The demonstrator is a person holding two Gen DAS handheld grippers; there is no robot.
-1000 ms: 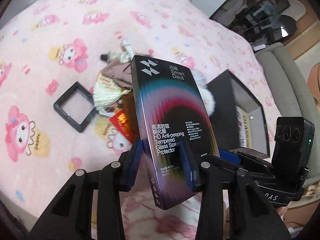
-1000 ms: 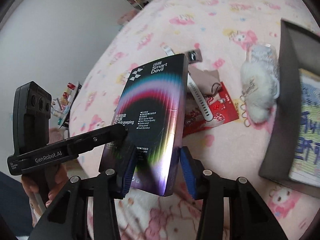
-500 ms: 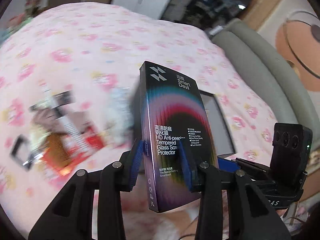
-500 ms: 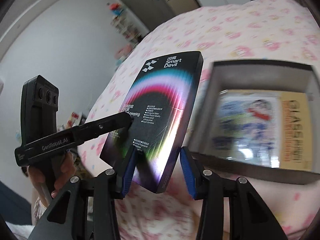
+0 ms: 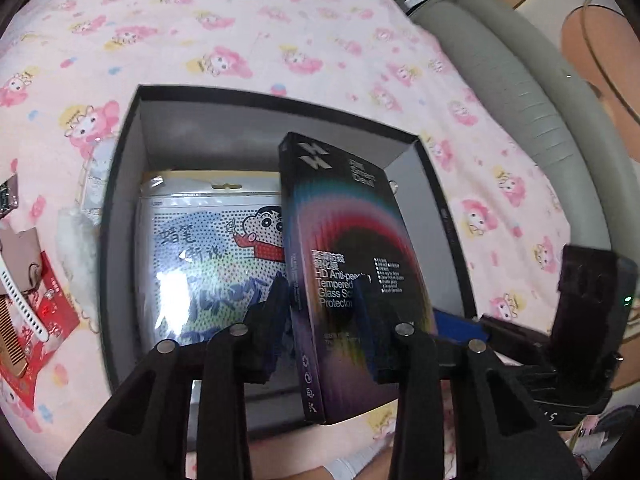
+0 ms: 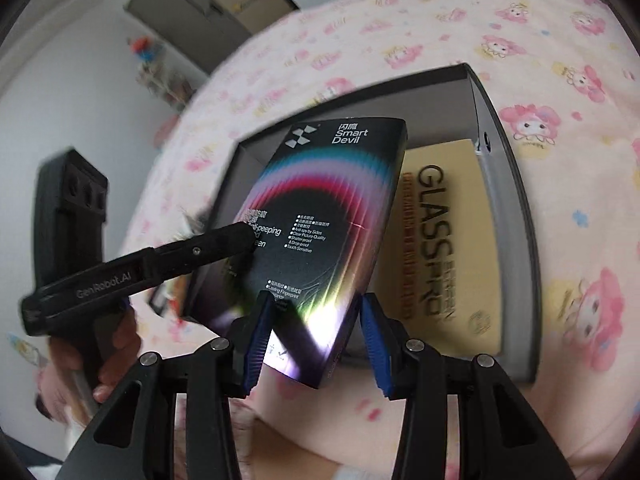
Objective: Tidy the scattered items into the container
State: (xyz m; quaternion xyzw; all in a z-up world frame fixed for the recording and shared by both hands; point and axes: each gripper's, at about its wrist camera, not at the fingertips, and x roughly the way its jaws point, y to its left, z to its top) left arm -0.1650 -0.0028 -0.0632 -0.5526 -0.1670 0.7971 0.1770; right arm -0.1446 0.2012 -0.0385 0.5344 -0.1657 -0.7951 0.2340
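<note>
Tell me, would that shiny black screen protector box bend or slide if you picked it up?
Probably stiff: the box keeps flat faces and straight edges though it is held only near its lower end. Likely light for its size, since it is a thin carton. Its glossy face throws a bright glare, so it may be somewhat slippery.

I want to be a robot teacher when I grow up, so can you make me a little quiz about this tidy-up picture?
1. True or false: the screen protector box already lies flat inside the container.
2. What is in the container?
A. a cartoon packet and a yellow packet
B. a comb
C. nothing
3. Which colour is the packet still lying on the bedspread outside the container?

Key:
1. False: it is held tilted above the container.
2. A
3. Red
</note>
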